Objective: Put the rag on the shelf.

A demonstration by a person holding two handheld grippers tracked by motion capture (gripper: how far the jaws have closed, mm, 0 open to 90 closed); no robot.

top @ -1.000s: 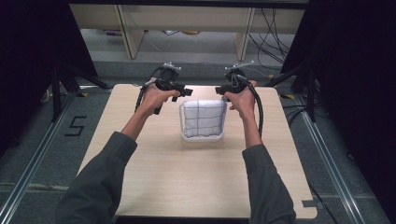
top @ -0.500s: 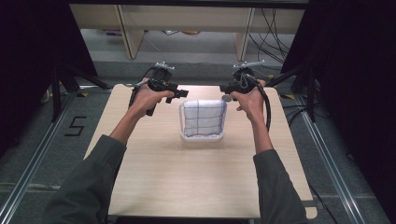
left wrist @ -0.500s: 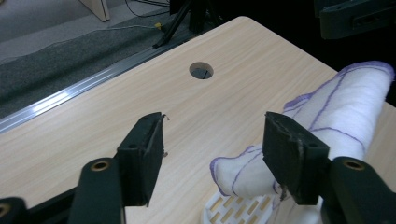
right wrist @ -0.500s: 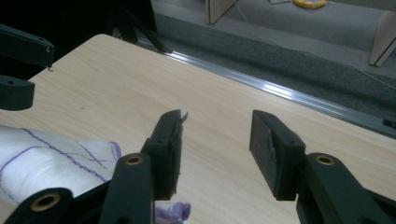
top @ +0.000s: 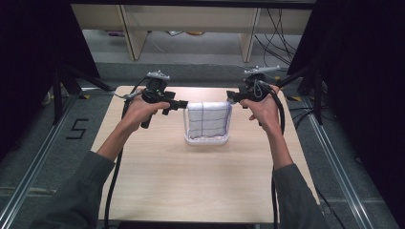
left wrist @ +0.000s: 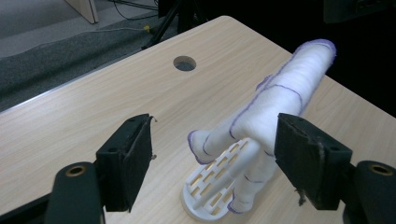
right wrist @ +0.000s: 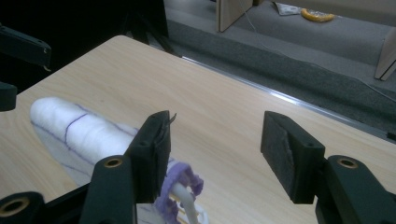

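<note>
A white towel with purple grid lines (top: 207,119) hangs over a white slotted rack (top: 206,141) at the middle of the table's far half. My left gripper (top: 180,105) sits just left of the towel's top edge, my right gripper (top: 231,97) just right of it. Both have just been opening. In the left gripper view the left gripper (left wrist: 215,158) stands wide, with the towel (left wrist: 285,93) and rack (left wrist: 217,182) beyond its pads and untouched. In the right gripper view the right gripper (right wrist: 217,154) has bare table between its pads, and the towel (right wrist: 79,130) lies left of them.
The light wooden table (top: 200,191) has a round cable hole (left wrist: 185,63) near its far edge. Black frame legs and cables stand on the floor beyond. The person's forearms reach in from the near edge on both sides.
Both hands have drawn outward from the towel's top corners, the left hand to the left and the right hand to the right. The towel stays draped on the rack.
</note>
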